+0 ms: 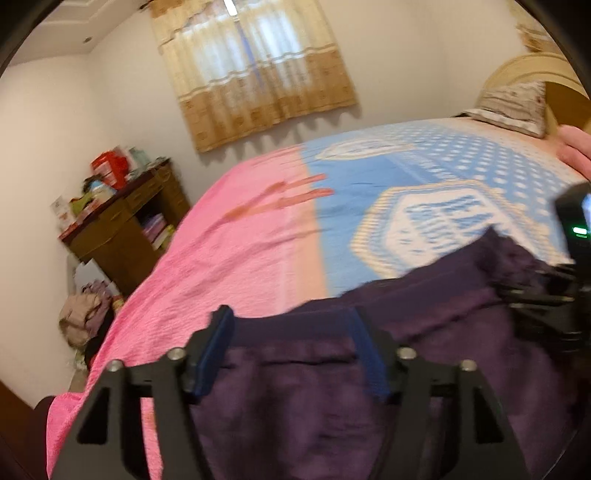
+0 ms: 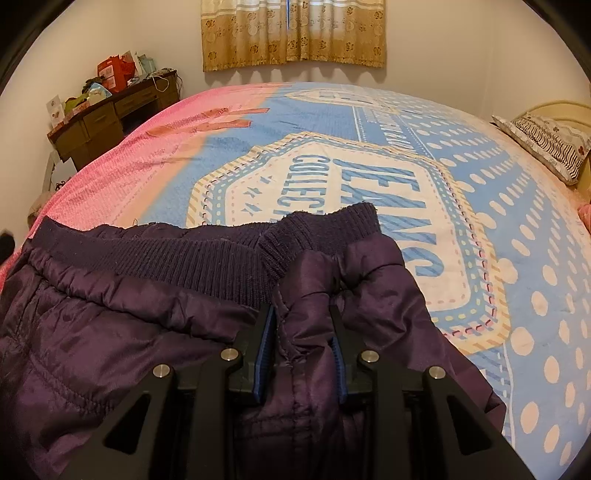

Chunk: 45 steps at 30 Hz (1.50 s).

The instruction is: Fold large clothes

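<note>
A dark purple padded jacket point(image 2: 110, 314) with a ribbed knit hem point(image 2: 177, 251) lies on the bed's near side. In the right wrist view my right gripper point(image 2: 301, 314) is shut on a bunched fold of the jacket point(image 2: 306, 332), and the blue pads press it from both sides. In the left wrist view my left gripper point(image 1: 288, 321) stands open, its jaws wide apart just over the jacket point(image 1: 295, 398) near its hem, with no cloth pinched between them. The right gripper's black body point(image 1: 569, 258) shows at that view's right edge, with a hand point(image 1: 576, 147) above it.
The bed carries a pink and blue printed cover point(image 2: 369, 177). A pillow point(image 2: 546, 144) lies by the headboard at right. A cluttered wooden desk point(image 2: 110, 110) stands at left against the wall. A curtained window point(image 2: 295, 33) is behind the bed. Bundled clothes point(image 1: 85, 317) sit on the floor.
</note>
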Tool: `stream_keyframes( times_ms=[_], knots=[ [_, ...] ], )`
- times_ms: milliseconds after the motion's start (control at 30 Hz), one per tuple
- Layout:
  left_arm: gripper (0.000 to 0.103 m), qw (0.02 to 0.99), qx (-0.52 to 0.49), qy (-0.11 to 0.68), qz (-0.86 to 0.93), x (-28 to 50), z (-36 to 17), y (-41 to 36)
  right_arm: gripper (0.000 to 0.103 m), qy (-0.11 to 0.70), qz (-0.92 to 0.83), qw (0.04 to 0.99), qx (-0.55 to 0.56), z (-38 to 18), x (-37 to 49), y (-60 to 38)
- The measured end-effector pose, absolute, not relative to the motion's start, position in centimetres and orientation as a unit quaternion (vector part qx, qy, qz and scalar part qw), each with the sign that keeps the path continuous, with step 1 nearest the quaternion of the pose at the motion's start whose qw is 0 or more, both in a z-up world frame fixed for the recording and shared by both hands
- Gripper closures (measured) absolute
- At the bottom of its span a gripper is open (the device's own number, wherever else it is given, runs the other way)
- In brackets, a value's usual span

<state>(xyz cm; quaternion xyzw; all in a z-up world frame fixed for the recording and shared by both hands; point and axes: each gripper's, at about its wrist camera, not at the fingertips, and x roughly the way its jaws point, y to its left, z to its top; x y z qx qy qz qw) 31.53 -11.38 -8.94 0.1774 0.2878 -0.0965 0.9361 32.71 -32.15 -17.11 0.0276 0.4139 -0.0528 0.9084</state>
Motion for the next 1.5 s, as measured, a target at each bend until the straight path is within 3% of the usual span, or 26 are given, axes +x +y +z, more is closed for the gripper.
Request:
stream_keyframes(
  times_ms=[133, 267, 500, 533, 633, 667, 867, 1100, 1500],
  knots=[
    [0.033, 0.924, 0.19, 0.31, -0.119, 31.0, -10.9, -13.9, 0.074, 0.412, -0.051, 0.909, 0.033, -17.1, 32.6, -32.2],
    [0.027, 0.904, 0.197, 0.366, -0.103, 33.0, -15.7, -14.4, 0.073, 0.412, -0.052, 0.909, 0.032, -17.1, 32.6, -32.2],
    [0.024, 0.911, 0.21, 0.346, -0.084, 33.1, -16.4, -15.1, 0.072, 0.41, -0.05, 0.91, 0.042, -16.8, 32.3, -32.1],
    [0.024, 0.911, 0.205, 0.348, -0.087, 33.2, -16.5, -15.0, 0.067, 0.409, -0.053, 0.91, 0.044, -16.5, 32.2, -32.2],
    [0.024, 0.912, 0.201, 0.347, -0.088, 33.0, -16.5, -15.0, 0.039, 0.389, -0.1, 0.915, 0.033, -14.8, 30.6, -31.9],
    [0.024, 0.912, 0.2, 0.347, -0.089, 33.0, -16.4, -14.9, 0.036, 0.364, -0.106, 0.925, 0.04, -13.8, 29.4, -31.7],
    [0.024, 0.912, 0.191, 0.35, -0.094, 33.0, -16.4, -14.9, 0.032, 0.303, -0.09, 0.948, 0.045, -10.9, 25.7, -28.4],
    [0.023, 0.913, 0.169, 0.357, -0.1, 33.4, -16.3, -14.4, 0.032, 0.356, -0.098, 0.929, 0.029, -16.0, 26.4, -28.3],
    [0.021, 0.909, 0.175, 0.367, -0.095, 33.7, -16.7, -14.9, 0.025, 0.383, -0.083, 0.919, 0.028, -17.5, 27.6, -28.8]
  ],
)
